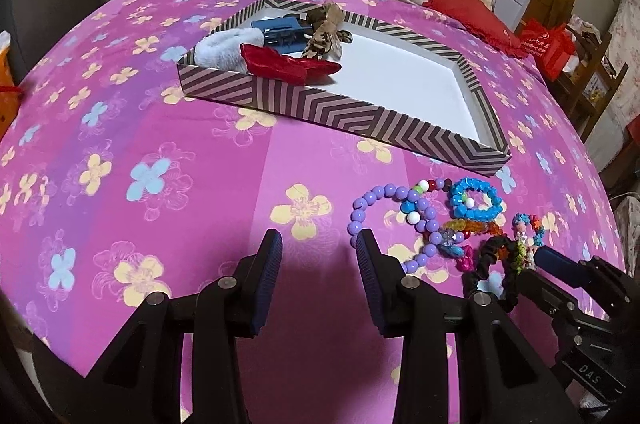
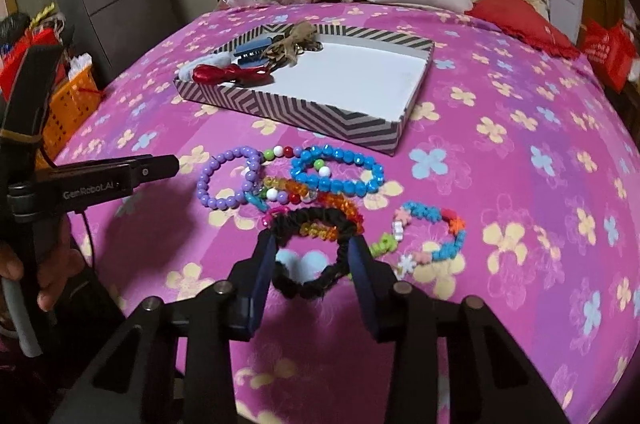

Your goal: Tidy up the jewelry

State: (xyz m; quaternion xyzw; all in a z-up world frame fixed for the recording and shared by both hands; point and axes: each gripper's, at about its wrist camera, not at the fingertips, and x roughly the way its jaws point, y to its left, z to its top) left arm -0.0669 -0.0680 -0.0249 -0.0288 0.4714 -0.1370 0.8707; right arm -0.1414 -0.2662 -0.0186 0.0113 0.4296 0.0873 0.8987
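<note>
Pink flowered bedspread (image 1: 160, 128) fills the left wrist view, where the left gripper (image 1: 319, 248) hangs spread and empty, one striped box (image 1: 320, 108) ahead and a purple bead bracelet (image 1: 384, 220) just right of its jaws. From the right wrist view, the right gripper (image 2: 312, 246) stands spread around one black scrunchie (image 2: 316, 256), with four bead bracelets beyond: purple, blue bracelet (image 2: 340, 172), orange bracelet (image 2: 320, 200) and star bracelet (image 2: 436, 232).

Right hand-held gripper (image 2: 312, 256) open astride black scrunchie (image 2: 316, 256) beside beaded bracelets (image 2: 288, 180).
</note>
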